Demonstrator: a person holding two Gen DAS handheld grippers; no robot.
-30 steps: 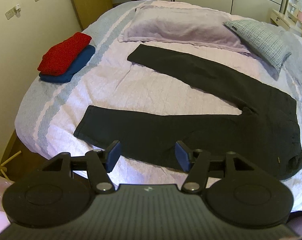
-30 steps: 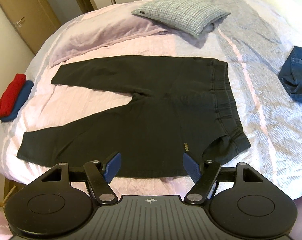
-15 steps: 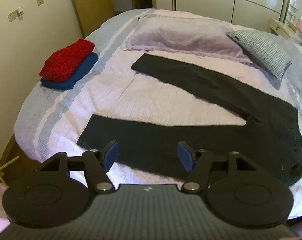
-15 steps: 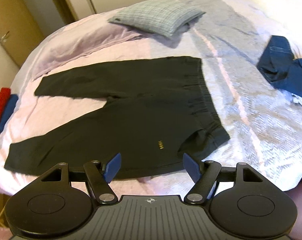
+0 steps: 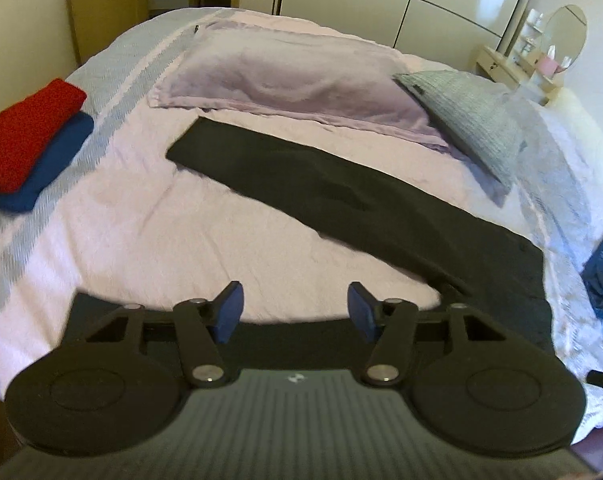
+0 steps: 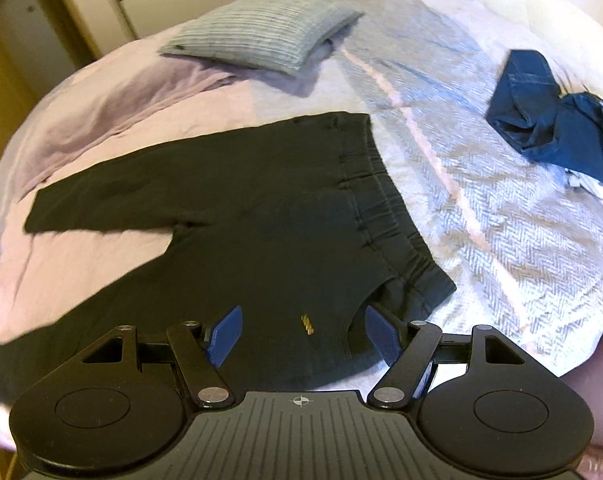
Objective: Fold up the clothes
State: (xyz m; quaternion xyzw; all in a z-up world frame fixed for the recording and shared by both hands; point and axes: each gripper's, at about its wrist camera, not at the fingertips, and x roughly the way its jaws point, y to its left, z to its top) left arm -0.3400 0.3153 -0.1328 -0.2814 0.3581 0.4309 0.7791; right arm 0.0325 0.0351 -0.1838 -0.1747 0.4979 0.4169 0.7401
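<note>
Black trousers [image 6: 237,216] lay flat on the bed [image 5: 149,232], legs spread in a V running left, waistband right. Left gripper [image 5: 293,308] and right gripper [image 6: 301,332] both hung apart, empty, over the near edge. Only the left view showed the folded red garment [image 5: 25,132] atop a blue one [image 5: 49,168]; crumpled jeans [image 6: 557,120] lay well right.

Both tongs spread wide, empty.
Left tongs [image 5: 295,312] and right tongs [image 6: 303,334] point forward, blue pads [image 6: 225,336] parted, gripping nothing.
</note>
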